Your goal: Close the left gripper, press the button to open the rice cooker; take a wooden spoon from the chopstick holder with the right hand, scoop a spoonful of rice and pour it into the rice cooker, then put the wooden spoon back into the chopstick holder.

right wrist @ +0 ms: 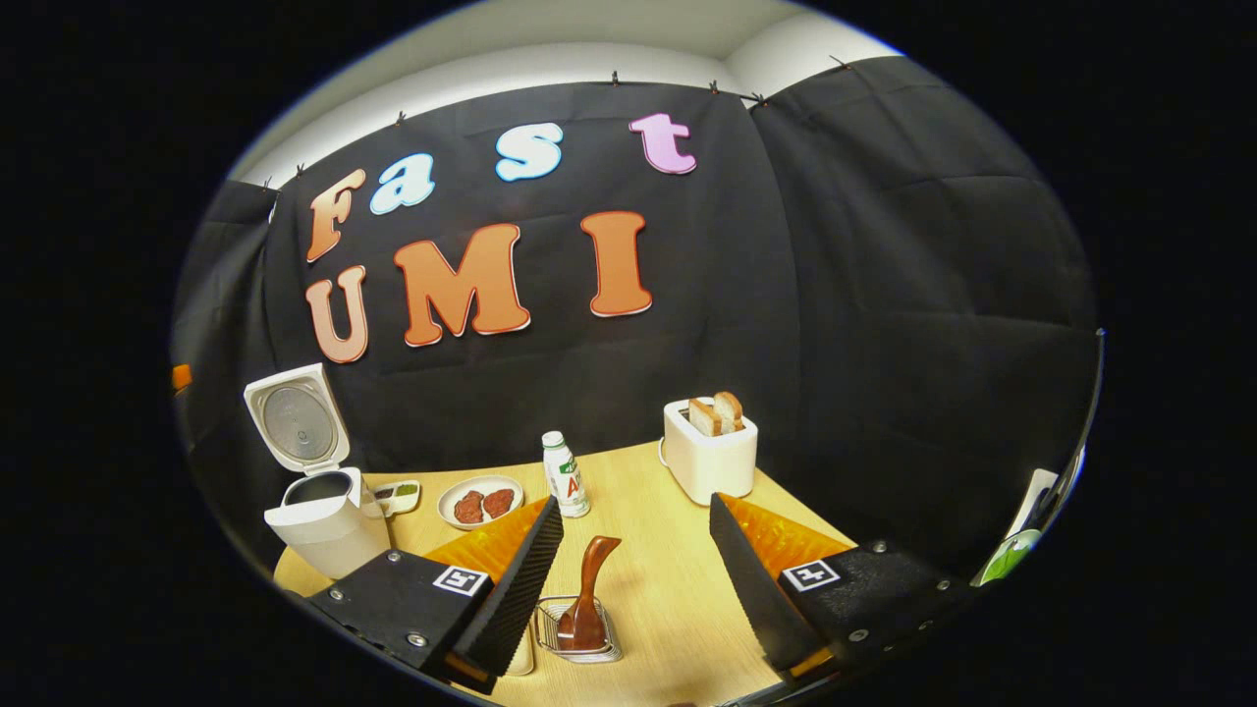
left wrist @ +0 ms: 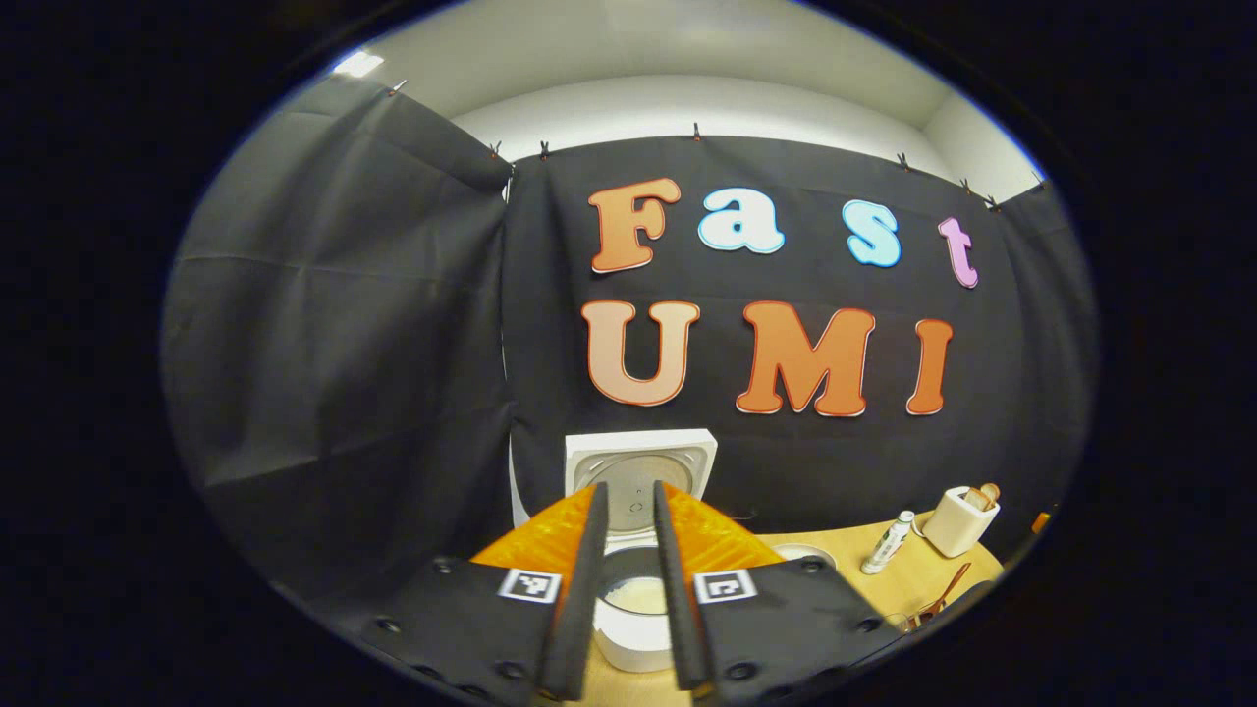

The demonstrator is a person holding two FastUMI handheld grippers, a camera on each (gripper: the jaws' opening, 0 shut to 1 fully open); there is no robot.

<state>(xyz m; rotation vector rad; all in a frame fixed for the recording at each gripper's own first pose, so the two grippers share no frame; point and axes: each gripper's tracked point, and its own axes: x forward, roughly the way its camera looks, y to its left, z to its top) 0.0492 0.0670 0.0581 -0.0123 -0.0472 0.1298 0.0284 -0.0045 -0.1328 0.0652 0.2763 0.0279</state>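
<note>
One rice cooker [right wrist: 319,491], lid up. One toaster [right wrist: 709,454] with two bread slices [right wrist: 718,413]. One bottle [right wrist: 565,475]. One plate [right wrist: 480,502] bearing two dark patties [right wrist: 483,506]. One small dish [right wrist: 398,496]. One wire chopstick holder [right wrist: 579,628] with one wooden spoon [right wrist: 587,594]. One wooden table [right wrist: 668,570]. Two grippers: left gripper [left wrist: 628,511], right gripper [right wrist: 633,520].

Black cloth [right wrist: 884,295] hangs clipped along its top edge as the booth's walls, over a light wooden table [right wrist: 668,579]. Above it run white wall [left wrist: 707,108] and a lit ceiling.
</note>
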